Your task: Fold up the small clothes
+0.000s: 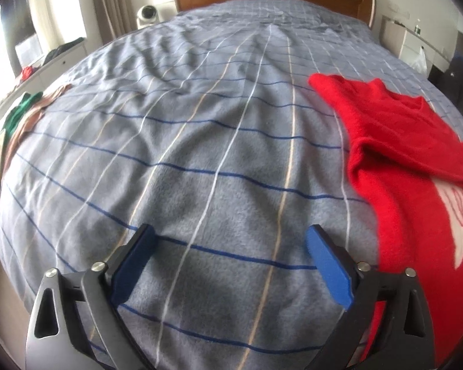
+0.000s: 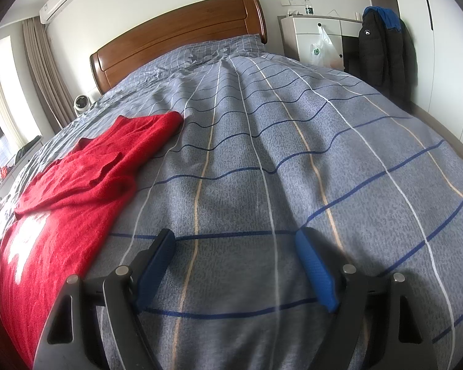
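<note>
While the red sweater (image 1: 395, 160) is spread out on the grey checked bedcover (image 1: 200, 154), you've got it sitting between your two tools: it's off to the right in the left wrist view and off to the left (image 2: 77, 182) in the right wrist view. One sleeve is folded across the body, and there's a white pattern on the front, though it's too cut off at the edge to make out properly. Your left gripper (image 1: 230, 237) is spread wide with nothing between the blue pads (image 1: 327, 265), hanging over bare cover just beside the sweater's edge. Your right gripper (image 2: 234, 240) is the same deal, fingers wide apart and holding nothing, over the cover (image 2: 293, 154) near the sweater's other side. Further out, some green and brownish clothes (image 1: 21, 117) are lying at the far left edge of the bed. Up top you've got the wooden headboard (image 2: 182, 37), a small white round gadget (image 1: 147, 15) next to it, a white cabinet (image 2: 318, 35) with a plastic bag (image 2: 322, 47) hanging off it, and a dark jacket (image 2: 382, 49) hanging by the wall.
</note>
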The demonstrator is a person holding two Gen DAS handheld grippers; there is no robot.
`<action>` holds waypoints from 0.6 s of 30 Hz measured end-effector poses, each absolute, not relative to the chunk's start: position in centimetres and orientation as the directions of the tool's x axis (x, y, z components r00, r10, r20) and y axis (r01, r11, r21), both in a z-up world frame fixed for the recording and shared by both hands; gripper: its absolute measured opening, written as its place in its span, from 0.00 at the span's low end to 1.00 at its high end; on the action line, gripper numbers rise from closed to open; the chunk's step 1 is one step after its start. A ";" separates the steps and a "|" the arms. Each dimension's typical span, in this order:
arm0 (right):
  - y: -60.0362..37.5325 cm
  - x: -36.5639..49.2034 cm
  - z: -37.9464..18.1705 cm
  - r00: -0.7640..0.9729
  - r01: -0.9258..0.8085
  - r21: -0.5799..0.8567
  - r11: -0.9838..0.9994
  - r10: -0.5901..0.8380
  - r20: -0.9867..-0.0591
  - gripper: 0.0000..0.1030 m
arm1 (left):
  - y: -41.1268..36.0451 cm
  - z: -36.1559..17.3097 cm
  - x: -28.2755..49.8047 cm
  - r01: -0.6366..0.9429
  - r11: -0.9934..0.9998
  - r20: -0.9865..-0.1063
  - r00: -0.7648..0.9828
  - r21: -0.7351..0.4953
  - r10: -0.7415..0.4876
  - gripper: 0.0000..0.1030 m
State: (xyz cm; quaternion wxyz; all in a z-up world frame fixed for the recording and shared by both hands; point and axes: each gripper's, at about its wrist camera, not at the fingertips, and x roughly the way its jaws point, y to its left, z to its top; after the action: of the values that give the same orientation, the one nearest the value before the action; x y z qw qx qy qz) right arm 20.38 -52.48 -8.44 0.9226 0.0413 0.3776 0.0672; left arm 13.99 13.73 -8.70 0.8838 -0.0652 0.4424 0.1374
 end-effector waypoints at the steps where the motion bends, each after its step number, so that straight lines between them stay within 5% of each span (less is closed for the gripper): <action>1: -52.5 20.4 -8.5 0.706 -0.093 0.126 0.988 0.155 -0.691 0.77 | 13.9 -9.0 14.0 -0.304 0.953 -0.802 0.569 -0.002 0.180 0.99; 18: -52.5 20.3 -8.4 0.706 -0.092 0.126 0.988 0.154 -0.691 0.77 | 13.9 -10.2 13.6 -0.276 0.961 -0.793 0.591 -0.031 0.144 1.00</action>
State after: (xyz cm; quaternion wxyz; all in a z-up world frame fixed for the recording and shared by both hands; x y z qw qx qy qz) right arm 20.32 -52.51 -8.45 0.9226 0.0410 0.3776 0.0669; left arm 13.58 13.92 -10.17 0.8888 -0.0757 0.4362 0.1184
